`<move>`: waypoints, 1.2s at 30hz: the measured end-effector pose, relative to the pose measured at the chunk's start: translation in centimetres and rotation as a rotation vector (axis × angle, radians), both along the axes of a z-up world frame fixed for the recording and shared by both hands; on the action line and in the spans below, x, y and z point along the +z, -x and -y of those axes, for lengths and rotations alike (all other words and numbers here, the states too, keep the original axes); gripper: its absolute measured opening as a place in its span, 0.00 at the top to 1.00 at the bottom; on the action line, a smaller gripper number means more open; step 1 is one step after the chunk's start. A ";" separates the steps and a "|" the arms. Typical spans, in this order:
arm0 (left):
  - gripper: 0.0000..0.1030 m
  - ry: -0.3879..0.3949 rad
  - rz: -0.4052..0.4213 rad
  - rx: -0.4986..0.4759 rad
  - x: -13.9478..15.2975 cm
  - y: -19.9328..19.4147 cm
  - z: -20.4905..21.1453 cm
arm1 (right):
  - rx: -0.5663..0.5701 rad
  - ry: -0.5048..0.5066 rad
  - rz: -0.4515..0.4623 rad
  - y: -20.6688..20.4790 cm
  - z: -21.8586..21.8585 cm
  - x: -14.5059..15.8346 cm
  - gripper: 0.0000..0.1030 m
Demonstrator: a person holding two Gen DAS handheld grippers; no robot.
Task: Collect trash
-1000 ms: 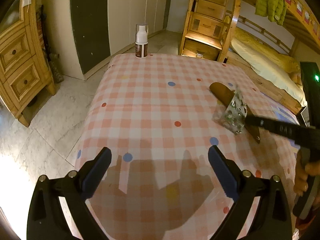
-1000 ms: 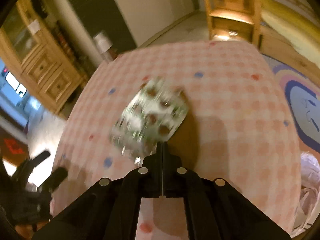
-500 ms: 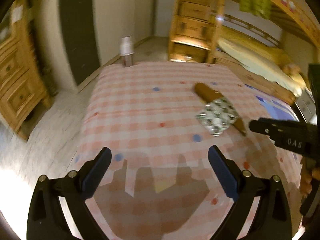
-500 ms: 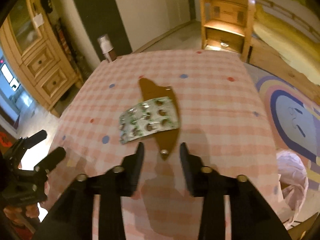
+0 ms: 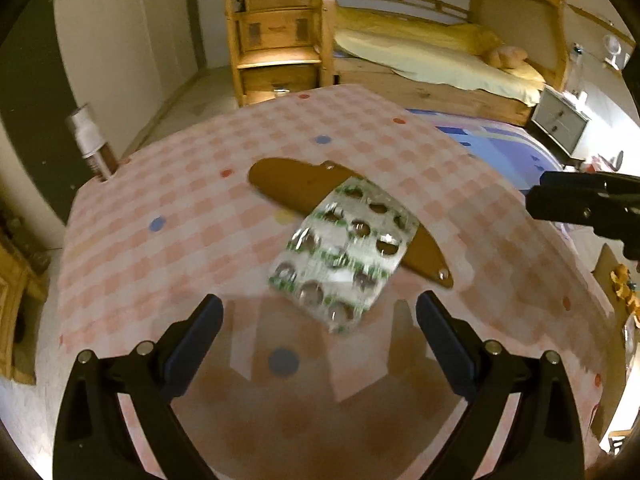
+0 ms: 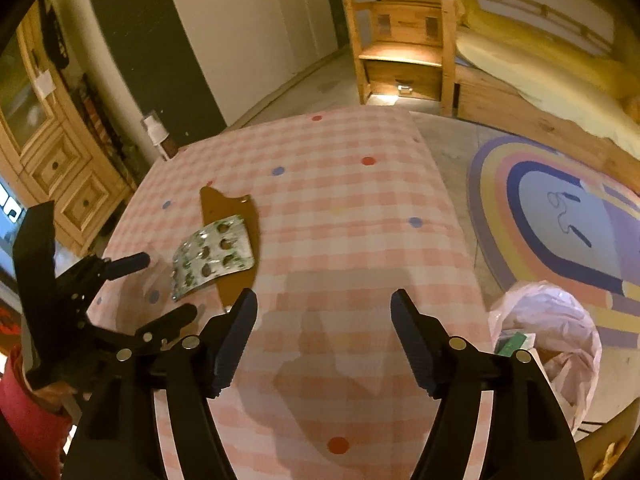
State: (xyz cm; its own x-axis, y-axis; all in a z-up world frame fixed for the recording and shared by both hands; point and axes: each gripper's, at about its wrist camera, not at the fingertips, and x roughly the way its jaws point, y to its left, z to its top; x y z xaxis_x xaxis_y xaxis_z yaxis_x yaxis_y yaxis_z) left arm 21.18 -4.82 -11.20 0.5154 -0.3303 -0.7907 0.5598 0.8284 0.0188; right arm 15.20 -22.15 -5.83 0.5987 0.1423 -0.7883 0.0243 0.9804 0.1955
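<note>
A: Where's the blister pack (image 5: 344,256)?

B: On the worktop (image 5: 400,148), lying partly over a brown sheath-shaped piece (image 5: 292,184). Nothing grips it. In the left wrist view it sits dead centre, at 12 o'clock from the left tool (image 5: 318,320), just ahead of the tips.

A: Left tool state?

B: Wide. Both fingers spread, pack ahead of the gap, pads not touching it. From the right wrist view the left tool (image 6: 160,284) is at 9 o'clock, one finger on each side of the pack's near end, still clear of it.

A: Right tool?

B: Right tool (image 6: 324,308) wide too. Its jaws have just been opening and there's nothing between them, only checked cloth below. In the left view it shows at 3 o'clock as a black finger (image 5: 580,196) off the worktop edge, well apart from the pack.

A: Anything else around?

B: Pump bottle (image 6: 158,136) at the far left corner of the worktop, 10 o'clock in both views. Pink bag (image 6: 548,332) on the floor at 4 o'clock of the right view, open, something green inside. Red sleeve (image 6: 28,412) behind the left tool.
</note>
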 end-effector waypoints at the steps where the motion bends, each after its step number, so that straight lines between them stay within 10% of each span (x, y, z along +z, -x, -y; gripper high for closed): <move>1: 0.09 -0.014 0.003 0.003 -0.1 -0.5 0.3 | -0.002 -0.004 -0.001 -0.1 0.2 -0.1 0.32; 10: 0.10 -0.047 -0.002 -0.102 -0.7 -2.6 2.5 | 0.008 -0.019 -0.012 0.1 0.5 -0.3 0.32; 16: 0.41 -0.023 -0.006 -0.184 -0.5 -2.1 3.0 | 0.025 -0.025 -0.013 0.2 0.4 -0.2 0.32; 36: 0.47 0.066 0.050 0.184 2.3 2.9 -5.9 | 0.218 0.080 -0.021 -5.3 -6.6 -2.7 0.32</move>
State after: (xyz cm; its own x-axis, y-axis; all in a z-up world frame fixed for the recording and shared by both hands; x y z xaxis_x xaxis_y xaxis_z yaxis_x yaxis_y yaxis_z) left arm 18.29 1.09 -8.89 0.6102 -0.2774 -0.7420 0.3987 0.9170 -0.0150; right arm 20.47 -15.51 -8.56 0.5439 0.2032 -0.8142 -0.1862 0.9753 0.1190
